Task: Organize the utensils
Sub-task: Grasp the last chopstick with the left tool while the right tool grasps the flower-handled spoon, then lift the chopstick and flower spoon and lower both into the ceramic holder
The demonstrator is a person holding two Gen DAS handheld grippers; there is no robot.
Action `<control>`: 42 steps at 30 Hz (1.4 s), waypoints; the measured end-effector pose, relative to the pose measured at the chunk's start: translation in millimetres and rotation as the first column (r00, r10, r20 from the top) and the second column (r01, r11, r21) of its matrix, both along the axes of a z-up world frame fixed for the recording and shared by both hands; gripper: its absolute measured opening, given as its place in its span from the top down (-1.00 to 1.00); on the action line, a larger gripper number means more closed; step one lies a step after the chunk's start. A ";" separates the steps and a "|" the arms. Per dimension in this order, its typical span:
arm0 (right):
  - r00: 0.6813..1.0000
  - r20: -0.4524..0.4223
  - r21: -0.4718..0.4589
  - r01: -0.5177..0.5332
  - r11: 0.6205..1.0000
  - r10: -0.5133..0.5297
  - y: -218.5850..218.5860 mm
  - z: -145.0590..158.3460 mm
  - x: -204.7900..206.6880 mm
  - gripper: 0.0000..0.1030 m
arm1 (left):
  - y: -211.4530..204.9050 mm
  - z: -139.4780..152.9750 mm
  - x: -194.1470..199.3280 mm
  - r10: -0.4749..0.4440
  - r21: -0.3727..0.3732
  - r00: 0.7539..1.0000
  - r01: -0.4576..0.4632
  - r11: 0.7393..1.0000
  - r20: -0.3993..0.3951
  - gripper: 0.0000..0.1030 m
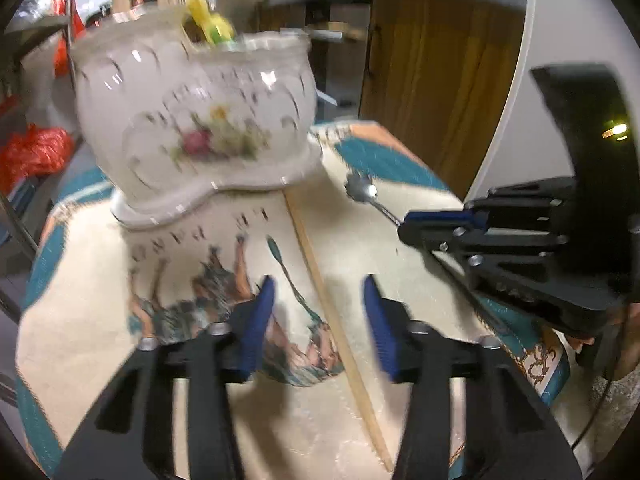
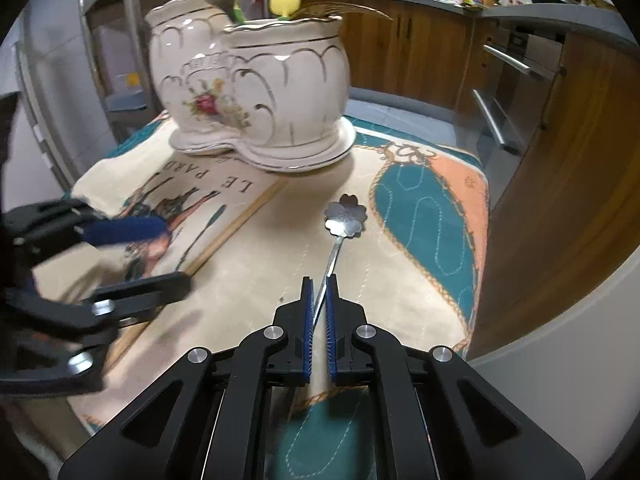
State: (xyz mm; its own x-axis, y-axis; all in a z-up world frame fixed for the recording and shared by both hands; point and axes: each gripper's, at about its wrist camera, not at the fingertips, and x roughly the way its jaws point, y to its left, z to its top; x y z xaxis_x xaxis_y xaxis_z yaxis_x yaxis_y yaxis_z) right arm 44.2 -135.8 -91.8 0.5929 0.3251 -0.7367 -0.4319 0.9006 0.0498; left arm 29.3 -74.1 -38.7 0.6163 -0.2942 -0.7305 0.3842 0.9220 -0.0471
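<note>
Right wrist view showed right tongs clenched on a silver flower-bowled spoon's handle; left tongs stood released astride a thin wooden chopstick.

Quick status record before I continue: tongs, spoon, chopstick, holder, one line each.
right tongs: shut on the spoon's handle
spoon: flower-shaped bowl, lying on the cloth
left tongs: open, pads either side of the chopstick, not touching it
chopstick: flat on the cloth, one end near the holder's base
ceramic utensil holder: upright, already holding utensils
</note>
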 end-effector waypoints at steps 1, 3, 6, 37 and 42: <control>1.000 -0.002 0.004 -0.006 1.000 0.006 -0.6 -0.1 -0.7 0.89 | -1.3 -3.3 1.8 0.007 0.018 1.000 -0.006 1.000 -0.011 0.58; 1.000 -0.006 0.007 -0.021 1.000 0.021 0.7 0.3 -3.5 0.90 | -0.9 -2.2 2.6 0.006 0.042 1.000 -0.005 0.999 -0.015 0.84; 0.998 -0.009 0.008 -0.056 0.998 0.056 6.2 0.4 -8.4 0.92 | 11.3 0.1 0.2 0.000 0.052 0.999 0.002 0.999 -0.039 0.86; 0.979 0.090 0.056 -0.191 0.980 0.185 27.1 19.3 -26.4 0.92 | 61.4 7.4 -16.6 -0.052 0.099 0.998 0.054 0.994 -0.022 0.89; 0.965 0.192 0.144 -0.207 0.968 0.178 16.5 39.0 -34.8 0.92 | 74.5 31.0 -28.2 -0.058 0.056 0.995 0.054 0.997 0.079 0.89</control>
